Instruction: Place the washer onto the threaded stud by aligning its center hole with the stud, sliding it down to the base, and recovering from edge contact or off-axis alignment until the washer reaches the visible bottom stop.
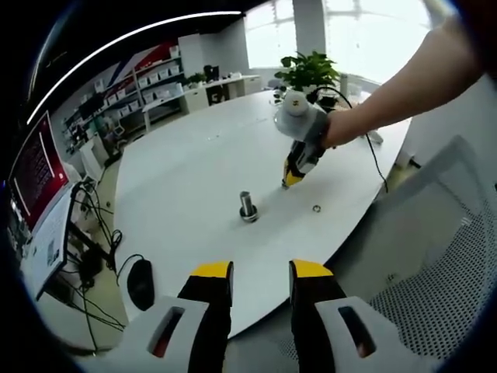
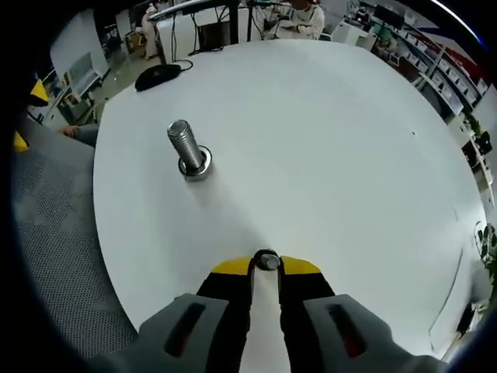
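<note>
A round white table spreads across both views; a black computer mouse lies near its edge, cable trailing off; a leafy green potted plant stands at the far side; a monitor with a red screen sits off to one side; white shelving with storage bins lines the wall; a grey mesh chair sits beside the table.

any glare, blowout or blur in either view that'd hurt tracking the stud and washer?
Left gripper view: windows behind the plant are blown out; the stud is small but sharp, with heavy fisheye bending at the table edge. Right gripper view: even light, soft shadows; the stud is crisp, and the washer in the right gripper is slightly soft.
</note>
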Tool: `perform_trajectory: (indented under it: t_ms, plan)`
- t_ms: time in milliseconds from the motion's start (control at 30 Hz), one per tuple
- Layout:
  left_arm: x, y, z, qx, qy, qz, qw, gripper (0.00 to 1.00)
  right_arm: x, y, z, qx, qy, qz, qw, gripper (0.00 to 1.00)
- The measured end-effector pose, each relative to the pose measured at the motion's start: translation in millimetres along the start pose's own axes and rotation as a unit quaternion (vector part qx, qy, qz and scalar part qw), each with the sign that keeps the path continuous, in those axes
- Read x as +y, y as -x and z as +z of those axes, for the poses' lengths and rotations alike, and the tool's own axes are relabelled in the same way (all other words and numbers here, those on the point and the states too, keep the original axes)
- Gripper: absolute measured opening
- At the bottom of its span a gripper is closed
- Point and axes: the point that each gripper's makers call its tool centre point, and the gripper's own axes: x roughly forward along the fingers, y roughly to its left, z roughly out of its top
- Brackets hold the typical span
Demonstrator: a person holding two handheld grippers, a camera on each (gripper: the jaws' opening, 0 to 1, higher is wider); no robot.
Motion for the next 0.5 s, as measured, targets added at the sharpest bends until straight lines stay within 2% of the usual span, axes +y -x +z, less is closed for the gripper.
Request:
perform_trajectory:
  t_ms: [500]
  plan:
    - [-5.0,-1.1,-1.9,0.006,-0.008,-0.011,0.9999,0.27,0.9,-3.2,-2.6,0.006,-0.001,-0.004,1.0000,0.17]
